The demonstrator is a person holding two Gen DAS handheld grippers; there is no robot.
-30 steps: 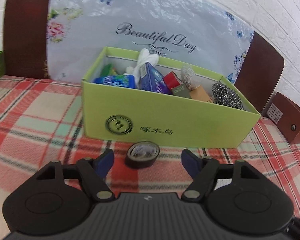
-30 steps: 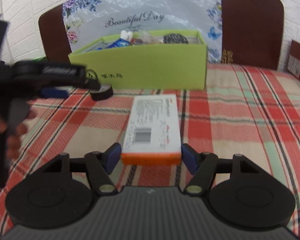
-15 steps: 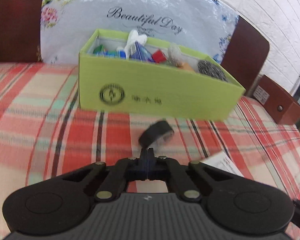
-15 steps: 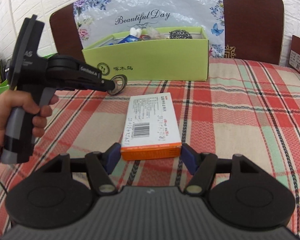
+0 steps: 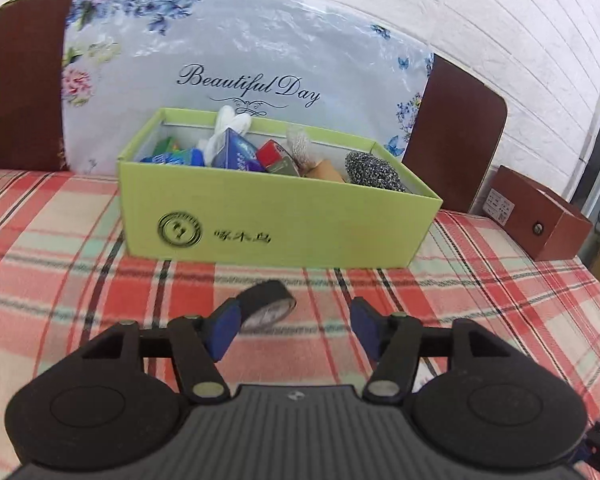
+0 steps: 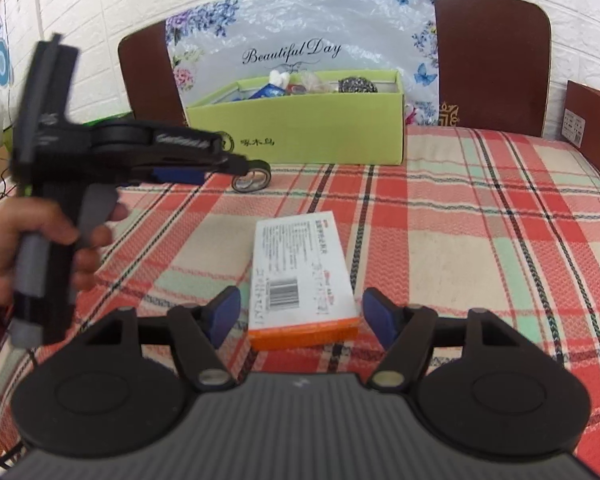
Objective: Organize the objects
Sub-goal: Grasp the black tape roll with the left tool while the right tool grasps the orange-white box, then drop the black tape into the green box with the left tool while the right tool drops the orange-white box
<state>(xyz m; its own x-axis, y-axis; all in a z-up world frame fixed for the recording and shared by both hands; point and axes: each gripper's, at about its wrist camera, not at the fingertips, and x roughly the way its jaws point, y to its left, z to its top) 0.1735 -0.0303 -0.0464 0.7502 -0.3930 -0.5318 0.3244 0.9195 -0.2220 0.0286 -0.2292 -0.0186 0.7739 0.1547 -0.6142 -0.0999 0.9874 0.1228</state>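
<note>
A black tape roll stands tilted on the plaid cloth in front of the green box; it also shows in the right wrist view. My left gripper is open, its left pad touching or just beside the roll, which sits off to the left of the gap. It also shows in the right wrist view. My right gripper is open around the near end of a white and orange carton lying flat on the cloth.
The green box holds several small items, among them a steel scourer and a blue packet. A flowered bag and a brown headboard stand behind it. A brown box sits at the right.
My left gripper closed on the tape roll half a second ago and has now opened; the roll stands on the cloth, tilted, by the left pad. The right gripper has stayed open at the carton.
</note>
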